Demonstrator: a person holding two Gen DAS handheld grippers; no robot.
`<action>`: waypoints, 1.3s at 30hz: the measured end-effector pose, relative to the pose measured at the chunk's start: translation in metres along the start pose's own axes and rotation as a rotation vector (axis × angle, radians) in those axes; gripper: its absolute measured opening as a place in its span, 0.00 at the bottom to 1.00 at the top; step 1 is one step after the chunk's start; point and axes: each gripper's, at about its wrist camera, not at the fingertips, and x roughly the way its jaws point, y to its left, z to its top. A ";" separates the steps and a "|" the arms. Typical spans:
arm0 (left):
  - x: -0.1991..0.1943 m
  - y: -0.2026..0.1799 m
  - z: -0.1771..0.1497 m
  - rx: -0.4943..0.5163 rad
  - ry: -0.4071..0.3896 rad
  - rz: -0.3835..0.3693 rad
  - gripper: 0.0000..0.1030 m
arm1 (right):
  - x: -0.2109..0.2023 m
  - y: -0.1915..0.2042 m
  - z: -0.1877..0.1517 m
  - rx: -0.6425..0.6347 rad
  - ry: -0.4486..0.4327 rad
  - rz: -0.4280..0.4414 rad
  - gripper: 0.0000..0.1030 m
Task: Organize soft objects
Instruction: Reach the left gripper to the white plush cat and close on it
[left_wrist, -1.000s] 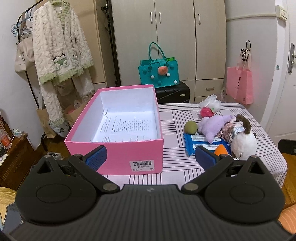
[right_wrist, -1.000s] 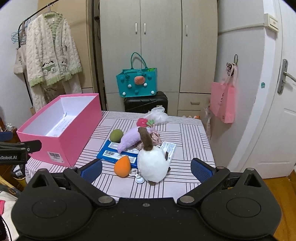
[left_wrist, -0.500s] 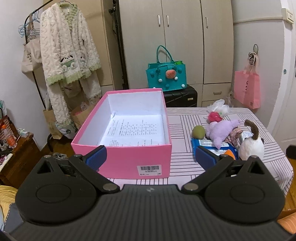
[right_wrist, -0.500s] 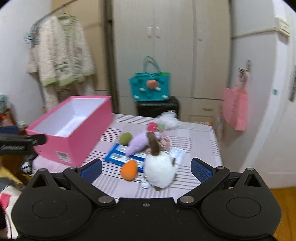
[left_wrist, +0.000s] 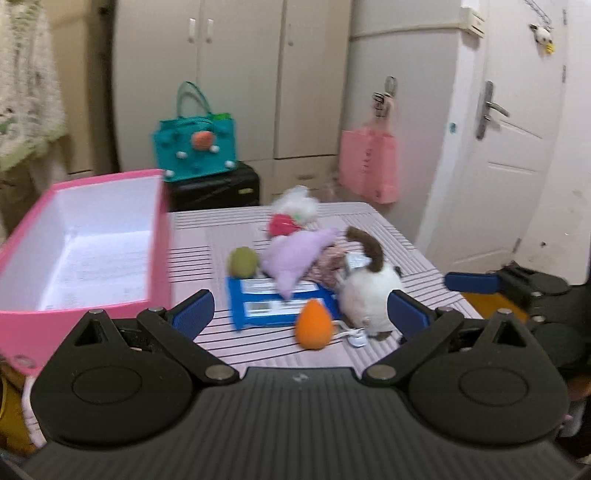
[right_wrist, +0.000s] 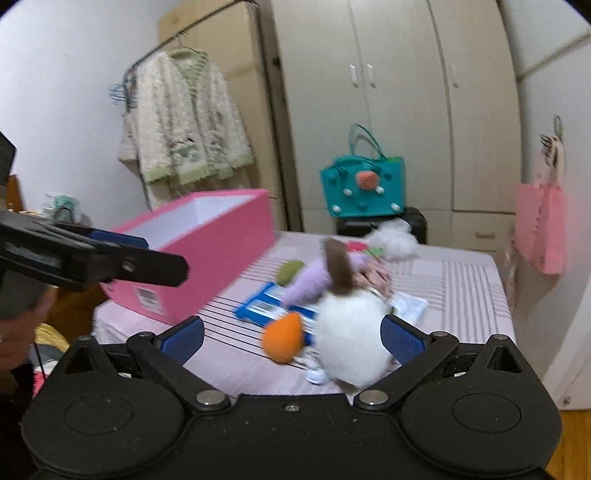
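Note:
Soft toys lie in a heap on the striped table: a white plush with a brown tail, an orange egg shape, a purple plush, a green ball and a pink-and-white fluffy toy. An open pink box stands to their left. My left gripper is open and empty, short of the heap. My right gripper is open and empty, with the white plush just ahead between its fingers.
A blue packet lies under the toys. A teal bag sits on a black case behind the table. A pink bag hangs by the door. A clothes rack stands at the left. My other gripper shows at the right of the left wrist view.
My left gripper has swung right, from facing the pink box to facing the toys. My right gripper has moved closer to the white plush and turned left.

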 end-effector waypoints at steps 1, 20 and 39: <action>0.006 -0.003 0.001 0.004 0.003 -0.020 0.98 | 0.004 -0.006 -0.003 0.014 0.013 -0.006 1.00; 0.134 -0.038 0.003 0.049 0.160 -0.199 0.67 | 0.061 -0.064 -0.036 0.080 0.101 0.025 0.79; 0.153 -0.050 0.004 -0.004 0.226 -0.337 0.60 | 0.053 -0.055 -0.027 0.064 0.094 -0.013 0.58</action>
